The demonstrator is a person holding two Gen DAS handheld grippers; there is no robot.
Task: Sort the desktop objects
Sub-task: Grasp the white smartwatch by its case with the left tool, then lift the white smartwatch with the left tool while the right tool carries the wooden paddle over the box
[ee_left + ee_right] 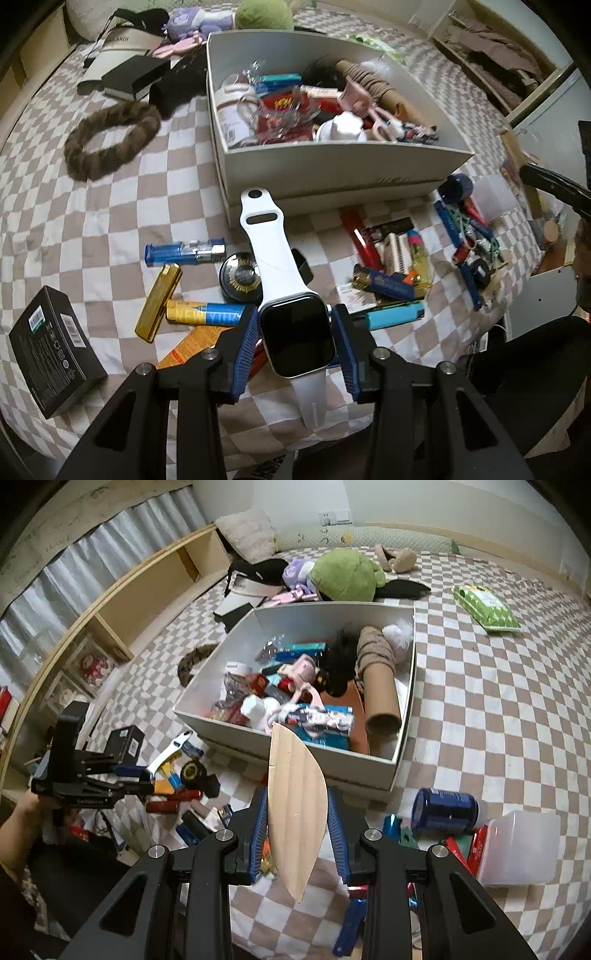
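My left gripper (295,332) is shut on a white smartwatch (291,332), its blue pads against the sides of the black screen, above a pile of lighters in front of the grey box (332,166). My right gripper (297,823) is shut on a thin pale wooden piece (295,801) that stands upright between the pads, just before the grey box (404,716). The box holds several small items and a cardboard tube (380,686). The left gripper with the watch also shows in the right wrist view (136,775).
Lighters (203,312), a gold bar (157,301), a black round tin (240,277) and a black carton (55,350) lie on the checked cloth. A brown fur ring (110,136) lies left. A blue jar (443,810) and a clear tub (517,849) lie right. Plush toys (347,574) sit behind.
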